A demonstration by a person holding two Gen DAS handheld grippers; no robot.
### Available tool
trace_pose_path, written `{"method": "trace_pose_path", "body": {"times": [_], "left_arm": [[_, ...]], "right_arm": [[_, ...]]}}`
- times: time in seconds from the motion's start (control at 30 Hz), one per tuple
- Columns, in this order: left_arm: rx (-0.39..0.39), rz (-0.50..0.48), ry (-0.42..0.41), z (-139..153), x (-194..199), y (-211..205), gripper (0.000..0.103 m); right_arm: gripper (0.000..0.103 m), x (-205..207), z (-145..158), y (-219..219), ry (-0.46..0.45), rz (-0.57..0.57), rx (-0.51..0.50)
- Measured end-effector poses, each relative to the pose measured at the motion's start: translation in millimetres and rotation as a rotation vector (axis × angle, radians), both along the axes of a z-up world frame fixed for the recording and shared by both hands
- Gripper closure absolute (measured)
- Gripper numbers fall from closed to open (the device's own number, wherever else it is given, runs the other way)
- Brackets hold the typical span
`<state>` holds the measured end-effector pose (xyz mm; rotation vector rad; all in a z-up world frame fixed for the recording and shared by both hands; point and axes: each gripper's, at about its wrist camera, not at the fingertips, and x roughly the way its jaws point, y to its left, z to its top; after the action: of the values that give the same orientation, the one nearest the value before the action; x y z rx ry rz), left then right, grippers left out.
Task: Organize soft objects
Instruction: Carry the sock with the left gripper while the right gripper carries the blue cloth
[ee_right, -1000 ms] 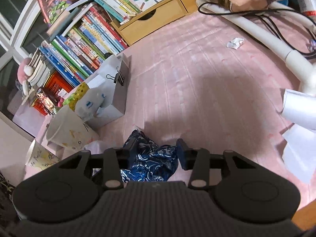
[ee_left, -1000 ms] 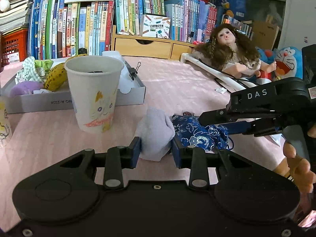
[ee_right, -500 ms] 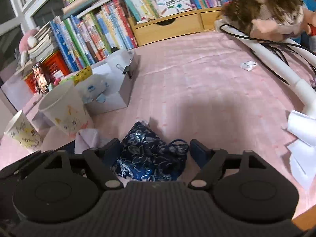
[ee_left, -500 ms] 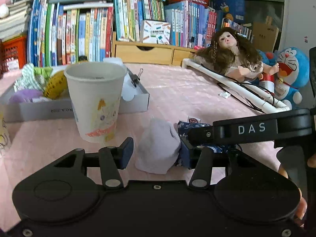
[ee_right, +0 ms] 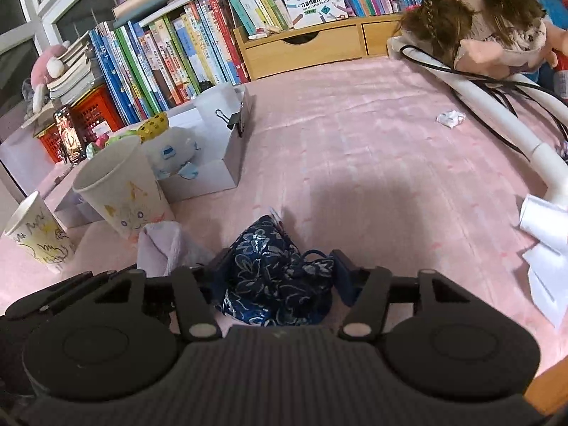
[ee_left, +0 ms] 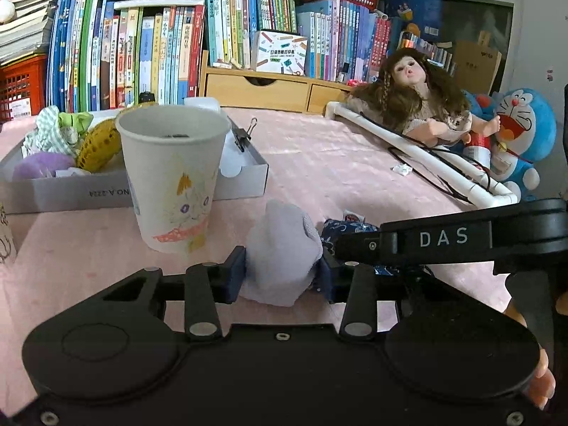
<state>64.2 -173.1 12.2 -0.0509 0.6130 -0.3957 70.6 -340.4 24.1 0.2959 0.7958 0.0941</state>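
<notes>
My left gripper (ee_left: 282, 278) is shut on a pale lilac soft cloth (ee_left: 282, 248) resting on the pink table. My right gripper (ee_right: 278, 277) has its jaws around a dark blue patterned fabric pouch (ee_right: 277, 273), closing on its sides. The lilac cloth (ee_right: 163, 248) shows to the left of the pouch in the right wrist view. The pouch (ee_left: 337, 229) is mostly hidden behind the right gripper's arm in the left wrist view. A grey cardboard box (ee_left: 245, 177) at the back left holds several soft toys.
A paper cup with a cat drawing (ee_left: 170, 177) stands just left of the cloth. A second cup (ee_right: 35, 234) stands far left. A doll (ee_left: 419, 99), white pipe (ee_right: 497, 113), papers (ee_right: 546, 255) and book rows lie behind and right.
Both grippers opened half a second ago and have now closed in again on the cloth and the pouch. Both objects rest on the table.
</notes>
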Motion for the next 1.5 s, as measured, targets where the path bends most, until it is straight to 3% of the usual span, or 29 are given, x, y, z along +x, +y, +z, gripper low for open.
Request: {"method": "trace_pose_path", "body": {"times": [0.47,0.83,0.93,1.1,1.27,1.5], "left_arm": [[-0.027,0.004,-0.052,37,-6,11,0.064],[-0.030,-0.013,-0.128,89,-5,40,0.064],[-0.022,-0.023,-0.127,104,1,57,0.064],[-0.063,-0.042,-0.040,124,23,102,0.064],[-0.028,0.009,-0.054,140,42,133,0.064],[0.002,0.060,-0.068,147,69,145,0.064]], "right_arm": [[0.047,-6,38,6,-0.078,-0.041,-0.009],[0.047,-4,88,29,-0.193,-0.031,-0.055],[0.047,1,101,38,-0.223,-0.025,-0.053],[0.046,14,117,54,-0.245,0.012,-0.041],[0.046,32,126,69,-0.251,0.031,-0.043],[0.046,59,129,88,-0.262,0.016,-0.059]]}}
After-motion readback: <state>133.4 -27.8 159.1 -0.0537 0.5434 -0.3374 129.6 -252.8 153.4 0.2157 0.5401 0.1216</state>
